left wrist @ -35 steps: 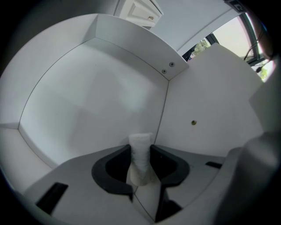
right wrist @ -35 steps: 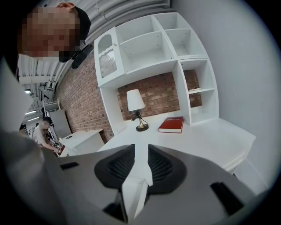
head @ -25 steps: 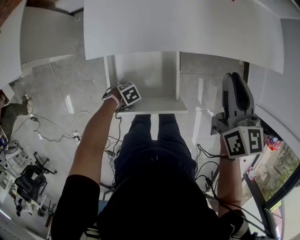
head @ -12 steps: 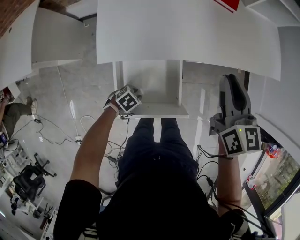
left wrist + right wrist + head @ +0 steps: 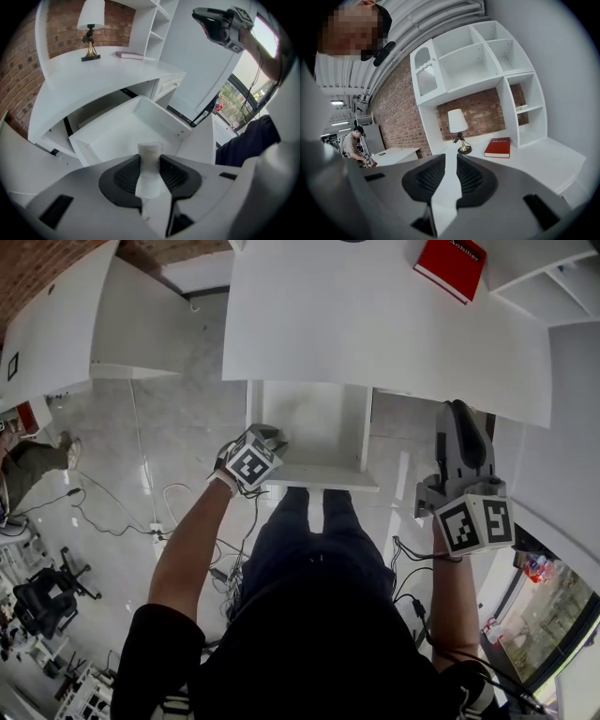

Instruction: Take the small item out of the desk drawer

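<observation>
Left tool: I have its jaws closed on the small white item, with a dark pad pressed against each side of it

Small white item: a pale, stubby, upright piece that sticks up past the pads; I see the inside of the drawer behind it

Drawer: pulled out from under the white bench; from the head view my left tool sits at its front left corner

Right tool: held to the right of the drawer, well apart from it; its jaws have just been closing and stand a narrow gap apart with nothing between them

Head view only: it shows me both arms at once, the legs under the drawer front and the cables on the floor, but the item is hidden under the left tool's marker cube

Left gripper view only: this is the one view where I can see the item and the grip on it; it also catches the right tool at upper right and the lamp on the bench

Right gripper view only: it looks level across the bench to the red book, the lamp, the white shelves and the brick wall, with a person at a far table; neither drawer nor item appears here
</observation>
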